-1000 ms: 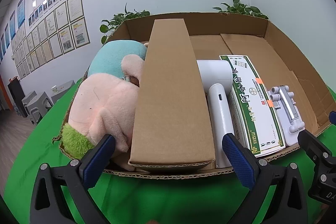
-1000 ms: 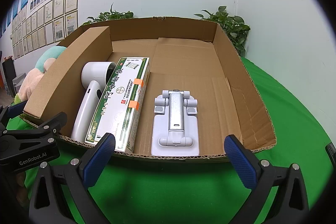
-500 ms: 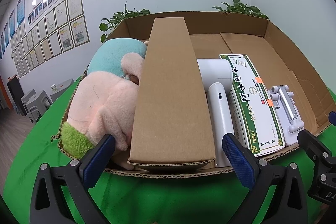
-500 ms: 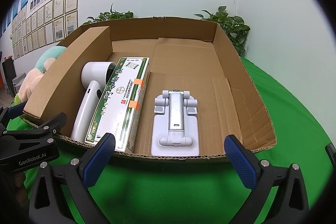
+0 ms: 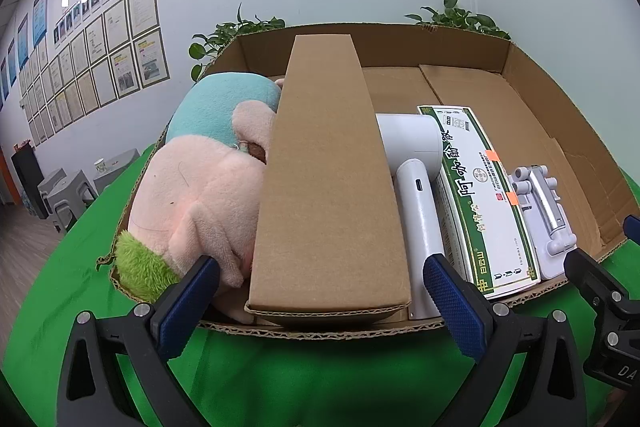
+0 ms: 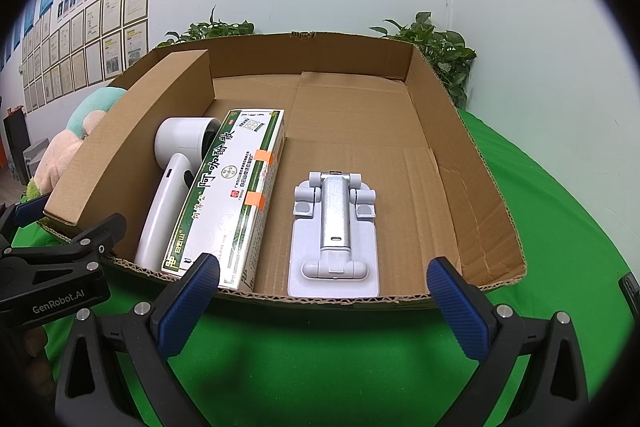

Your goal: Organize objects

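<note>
1. Left wrist view. The left gripper (image 5: 322,301) hangs low at the near rim of the cardboard box (image 5: 560,99), jaws spread wide, nothing between them. Blue pads (image 5: 188,301) flank the near end of the cardboard divider (image 5: 324,171), not touching it.
2. Same view. The divider runs front to back through the box. Left of the divider: a plush toy (image 5: 200,199), pink with a teal top and a green tuft, pressed against the divider and bulging over the box's left rim.
3. Same view. Right of the divider, in order: a white hair dryer (image 5: 416,183) just beside it, then a green-and-white medicine box (image 5: 480,195) touching the dryer, then a white folding stand (image 5: 540,211). The right gripper (image 5: 616,311) shows partly at the frame's right edge.
4. Right wrist view. The right gripper (image 6: 322,301) sits before the cardboard box's (image 6: 460,147) near rim, jaws spread, empty. One blue pad (image 6: 188,301) overlaps the near corner of the medicine box (image 6: 232,195) in the picture; contact cannot be told.
5. Same view. Hair dryer (image 6: 172,187) lies between divider (image 6: 132,143) and medicine box. The folding stand (image 6: 334,227) lies flat, apart from the medicine box, near the box's front rim. The plush toy (image 6: 72,147) peeks past the divider. The left gripper (image 6: 52,267) is at the box's near left corner.
6. The box rests on a green cloth (image 6: 560,227); potted plants (image 6: 436,47) stand behind it.
</note>
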The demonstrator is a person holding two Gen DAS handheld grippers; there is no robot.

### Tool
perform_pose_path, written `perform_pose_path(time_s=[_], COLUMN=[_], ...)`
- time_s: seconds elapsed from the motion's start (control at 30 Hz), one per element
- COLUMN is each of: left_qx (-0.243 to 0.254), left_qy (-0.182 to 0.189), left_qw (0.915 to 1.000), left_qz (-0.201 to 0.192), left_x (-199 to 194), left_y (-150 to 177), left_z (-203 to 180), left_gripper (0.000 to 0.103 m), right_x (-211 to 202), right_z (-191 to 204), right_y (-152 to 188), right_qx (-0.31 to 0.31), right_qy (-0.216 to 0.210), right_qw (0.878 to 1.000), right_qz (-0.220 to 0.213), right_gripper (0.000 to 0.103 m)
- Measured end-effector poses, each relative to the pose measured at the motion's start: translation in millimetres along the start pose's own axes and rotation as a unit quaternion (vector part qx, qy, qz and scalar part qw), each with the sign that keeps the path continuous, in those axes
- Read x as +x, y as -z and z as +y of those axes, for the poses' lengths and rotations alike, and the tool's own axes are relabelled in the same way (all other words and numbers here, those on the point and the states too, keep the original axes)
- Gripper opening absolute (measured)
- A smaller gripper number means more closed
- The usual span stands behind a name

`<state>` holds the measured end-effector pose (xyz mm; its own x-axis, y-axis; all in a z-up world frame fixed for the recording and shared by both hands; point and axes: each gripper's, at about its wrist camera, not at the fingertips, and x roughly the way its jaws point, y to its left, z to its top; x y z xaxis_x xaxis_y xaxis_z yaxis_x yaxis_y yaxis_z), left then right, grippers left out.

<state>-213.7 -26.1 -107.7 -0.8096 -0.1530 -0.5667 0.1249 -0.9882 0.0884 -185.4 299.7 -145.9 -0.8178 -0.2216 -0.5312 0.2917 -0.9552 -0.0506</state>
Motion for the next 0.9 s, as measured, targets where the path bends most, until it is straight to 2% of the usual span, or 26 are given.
perform_pose_path(time_s=[0.9], left_qx=[-0.004], left_qy=[0.003], left_qw=[1.0000], left_qz=[0.000], left_x=[-3.4], left_y=[3.7], left_z=[3.1], left_gripper=[0.103], right_x=[0.7], right_z=[-1.4], right_y=[0.1], right_qx=[0.000], right_qy=[0.001], right_qw=[1.000], right_qz=[0.002], right_gripper=[0.103])
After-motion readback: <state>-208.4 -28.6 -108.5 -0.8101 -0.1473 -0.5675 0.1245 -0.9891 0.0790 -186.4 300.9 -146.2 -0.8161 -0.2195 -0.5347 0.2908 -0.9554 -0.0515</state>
